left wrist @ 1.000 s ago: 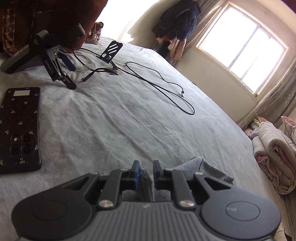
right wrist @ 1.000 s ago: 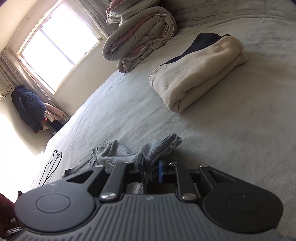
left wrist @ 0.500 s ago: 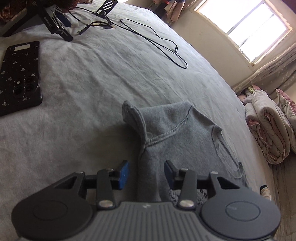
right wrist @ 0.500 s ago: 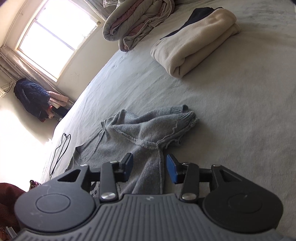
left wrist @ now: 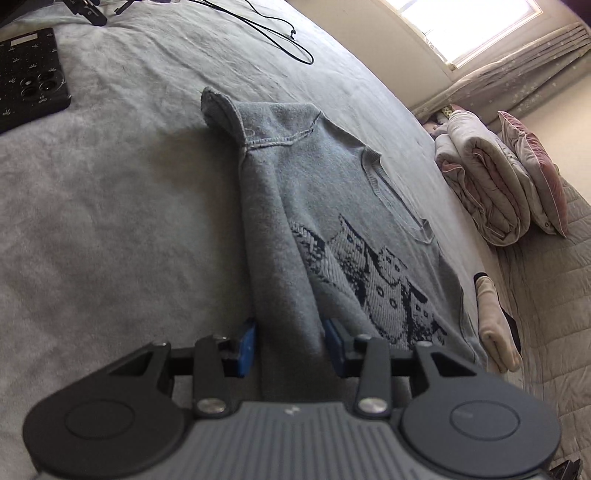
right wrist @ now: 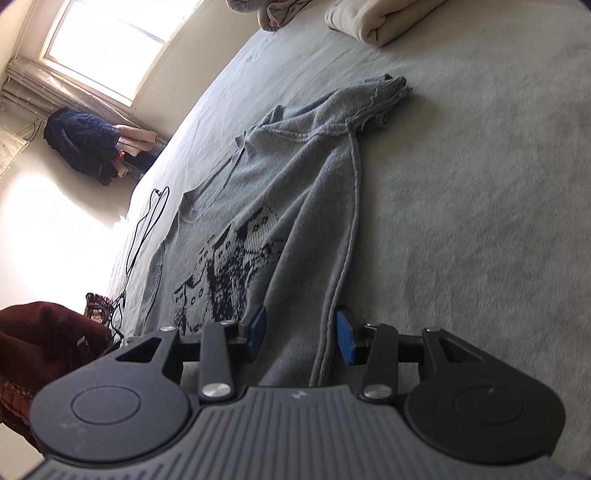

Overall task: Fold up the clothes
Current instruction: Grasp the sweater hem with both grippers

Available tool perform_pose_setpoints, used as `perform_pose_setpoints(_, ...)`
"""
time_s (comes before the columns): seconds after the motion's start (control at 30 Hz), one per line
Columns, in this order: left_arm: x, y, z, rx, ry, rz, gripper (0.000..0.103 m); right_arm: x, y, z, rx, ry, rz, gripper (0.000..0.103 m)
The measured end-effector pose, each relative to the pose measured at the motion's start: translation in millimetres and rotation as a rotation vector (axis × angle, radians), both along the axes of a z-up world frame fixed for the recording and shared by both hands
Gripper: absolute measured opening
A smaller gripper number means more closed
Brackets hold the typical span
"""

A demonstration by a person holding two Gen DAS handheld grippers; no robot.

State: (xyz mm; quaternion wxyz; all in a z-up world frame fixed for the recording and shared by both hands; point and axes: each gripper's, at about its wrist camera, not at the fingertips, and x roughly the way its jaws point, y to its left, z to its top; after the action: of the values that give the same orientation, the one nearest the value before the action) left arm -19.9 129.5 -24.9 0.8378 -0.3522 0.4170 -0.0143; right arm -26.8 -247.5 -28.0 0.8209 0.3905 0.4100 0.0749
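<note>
The left hand-held gripper (left wrist: 289, 345) is low over the bed (left wrist: 110, 240). Its two blue pads (left wrist: 246, 347) are wide apart, so it is open and holds nothing. A long fold of the grey sweater (left wrist: 332, 192) runs up between the pads, along the sweater's left side. It cannot be told whether the pads touch the cloth.

The right hand-held gripper (right wrist: 300, 338) is open too, with its blue pads (right wrist: 345, 341) spread wide. The right side of the sweater (right wrist: 295, 177), with its pale seam, lies between them.

The sweater is spread out on the grey bed cover, with its bottom end near both grippers and its neck hole farther away. A dark knitted picture (left wrist: 373, 280) sits on its front. One short sleeve (left wrist: 218, 110) is bunched up at the far left corner, and the other sleeve (right wrist: 384, 96) is bunched up at the far right.

Farther off, on the left, a black phone (left wrist: 29, 74) lies flat on the bed, and a thin black cable (left wrist: 280, 40) loops beyond it. A folded cream blanket (right wrist: 376, 18) rests on the bed past the right sleeve. A rolled quilt (left wrist: 487, 192) and a pink pillow (left wrist: 535, 170) sit at the far side. A bright window (right wrist: 107, 40) lights the room, and dark clothes (right wrist: 85, 144) hang by the wall under it.
</note>
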Motion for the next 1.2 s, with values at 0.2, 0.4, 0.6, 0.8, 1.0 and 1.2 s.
perform_pose_setpoints(0.2,-13,1,0,-0.089,0.013,-0.034,0.022,-20,31,3,-0.048,0.011,0.11,0.028)
perform_pose_setpoints(0.4,-27,8,15,-0.059,-0.037,-0.047,0.012,-29,38,10,-0.167,-0.013,0.117,0.006)
perform_pose_setpoints(0.6,-36,19,32,-0.021,-0.088,-0.036,0.006,-35,15,25,-0.19,-0.07,0.031,0.005)
perform_pose_setpoints(0.8,-33,31,42,0.001,-0.125,0.011,0.006,-32,-15,34,-0.213,-0.101,-0.072,0.005)
perform_pose_setpoints(1.0,-27,35,42,0.116,-0.104,0.022,0.007,-24,-33,29,-0.253,-0.103,-0.128,0.005)
perform_pose_setpoints(1.2,-27,32,41,0.135,-0.111,-0.12,0.016,-24,-40,20,-0.198,-0.071,-0.1,0.015)
